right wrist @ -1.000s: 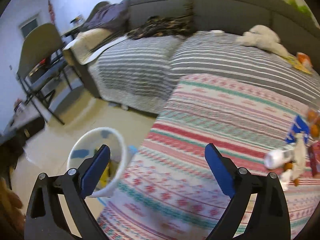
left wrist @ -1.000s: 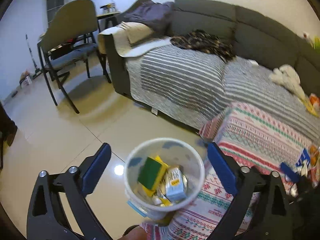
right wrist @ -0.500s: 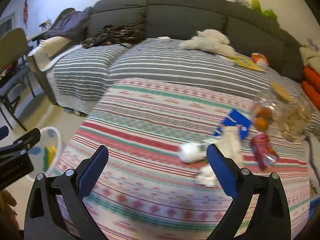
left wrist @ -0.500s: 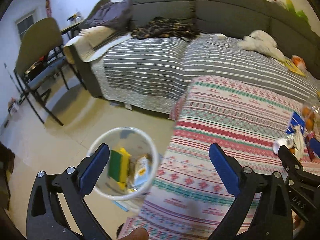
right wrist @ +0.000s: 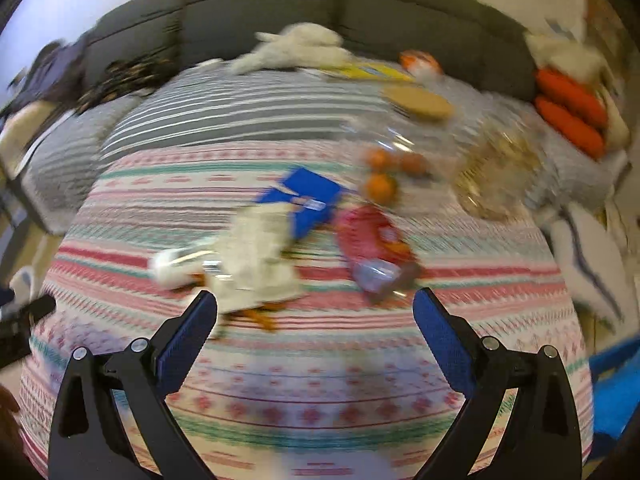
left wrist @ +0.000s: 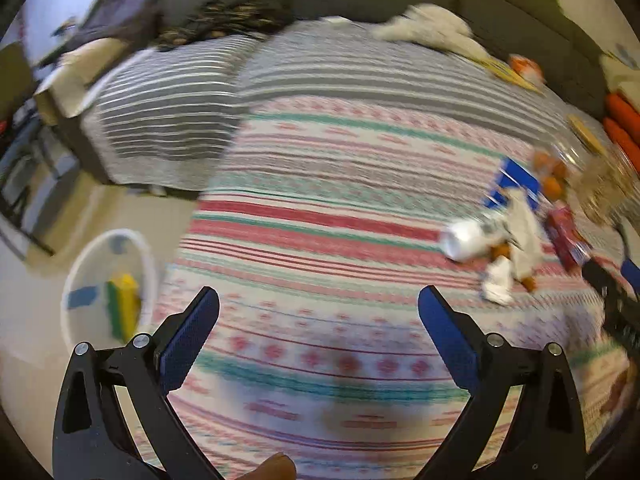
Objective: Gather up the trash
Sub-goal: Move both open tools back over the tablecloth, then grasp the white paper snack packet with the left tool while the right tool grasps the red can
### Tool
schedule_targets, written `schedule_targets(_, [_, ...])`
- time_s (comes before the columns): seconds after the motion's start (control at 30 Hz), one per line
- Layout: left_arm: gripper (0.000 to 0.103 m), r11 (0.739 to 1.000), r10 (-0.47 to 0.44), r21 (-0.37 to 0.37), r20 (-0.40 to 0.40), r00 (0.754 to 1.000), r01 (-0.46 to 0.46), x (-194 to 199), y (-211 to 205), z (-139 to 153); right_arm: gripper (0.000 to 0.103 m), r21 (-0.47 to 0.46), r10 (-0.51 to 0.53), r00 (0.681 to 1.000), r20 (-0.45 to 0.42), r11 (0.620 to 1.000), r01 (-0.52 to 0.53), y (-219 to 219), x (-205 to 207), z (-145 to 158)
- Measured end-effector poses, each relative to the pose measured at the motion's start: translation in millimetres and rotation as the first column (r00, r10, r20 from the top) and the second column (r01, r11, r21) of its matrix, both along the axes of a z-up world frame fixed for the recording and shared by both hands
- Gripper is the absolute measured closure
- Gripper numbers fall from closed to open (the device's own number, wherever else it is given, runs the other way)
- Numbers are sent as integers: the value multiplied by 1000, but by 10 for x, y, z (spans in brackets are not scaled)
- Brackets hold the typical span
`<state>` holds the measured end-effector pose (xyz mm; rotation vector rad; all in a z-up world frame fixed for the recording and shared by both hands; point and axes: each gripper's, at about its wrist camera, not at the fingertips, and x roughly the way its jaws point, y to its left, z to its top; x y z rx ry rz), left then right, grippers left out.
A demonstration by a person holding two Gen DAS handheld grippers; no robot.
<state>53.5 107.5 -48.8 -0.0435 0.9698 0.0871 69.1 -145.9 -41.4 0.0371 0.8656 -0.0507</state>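
Trash, a crumpled white paper wrapper [right wrist: 256,256], lies on the patterned striped bedspread [right wrist: 320,392] ahead of the wide-open, empty right gripper [right wrist: 314,336], while the left gripper [left wrist: 318,334], equally spread and empty, sits nearer the white plastic bin [left wrist: 80,312] for drop-offs.

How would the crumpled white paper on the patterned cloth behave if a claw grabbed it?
The crumpled white paper looks thin and creased, so probably light and floppy, crushing between the pads. It overlaps the white-capped clear bottle, which lies on its side and may roll if nudged.

Even indoor light, heavy motion blur throughout, fisheye bending and dark corners.
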Motion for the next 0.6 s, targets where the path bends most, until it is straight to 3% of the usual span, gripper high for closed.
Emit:
schedule_targets(0.17, [8,991,-128,33,11,992,127,102,-473,-70,7,153,-133,990,-47,978,139,-641,78,-9])
schedule_targets(0.3, [8,978,-209,-5,5,978,209,285,-903,-49,7,188,-179,983,-34,965,182,-889,124,80])
schedule_targets(0.53, [13,990,-134,-45,-68,989,131,733,-1398,-205,7,275,-254,967,-34,927,253,-1289,193,179])
schedule_targets(0.6, [15,993,-114,-19,-78,990,113,816,-1541,-247,7,289,-279,960,-36,916,277,-1401,221,182])
